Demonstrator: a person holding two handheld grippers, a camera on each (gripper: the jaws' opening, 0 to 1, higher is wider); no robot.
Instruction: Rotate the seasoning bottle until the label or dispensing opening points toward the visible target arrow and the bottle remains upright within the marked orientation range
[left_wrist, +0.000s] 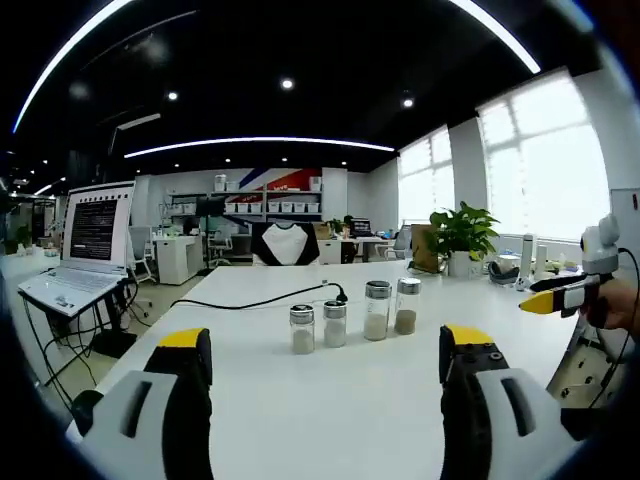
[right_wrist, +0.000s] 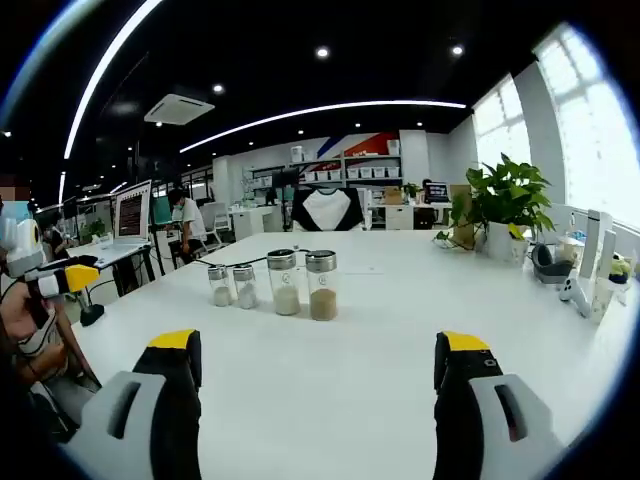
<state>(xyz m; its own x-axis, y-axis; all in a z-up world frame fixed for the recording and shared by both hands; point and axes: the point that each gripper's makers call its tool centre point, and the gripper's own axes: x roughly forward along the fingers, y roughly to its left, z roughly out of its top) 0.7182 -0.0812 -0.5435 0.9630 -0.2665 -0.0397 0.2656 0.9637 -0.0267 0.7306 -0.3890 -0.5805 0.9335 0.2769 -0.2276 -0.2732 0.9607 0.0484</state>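
Observation:
Four glass seasoning bottles with silver lids stand upright in a row on the white table (left_wrist: 330, 425). In the left gripper view two short ones (left_wrist: 302, 328) (left_wrist: 335, 323) hold white powder, and two taller ones (left_wrist: 377, 310) (left_wrist: 407, 306) hold beige and brown seasoning. The right gripper view has the short pair (right_wrist: 220, 286) (right_wrist: 245, 286) left of the tall pair (right_wrist: 286, 282) (right_wrist: 322, 285). My left gripper (left_wrist: 325, 345) is open, well short of the row. My right gripper (right_wrist: 320, 345) is open too, with bare table between its jaws and the bottles.
A black cable (left_wrist: 260, 300) runs behind the bottles. An open laptop (left_wrist: 85, 250) sits on a stand at the left. A potted plant (right_wrist: 510, 200) and small items (right_wrist: 595, 250) stand along the table's far right side. Office desks and shelves fill the background.

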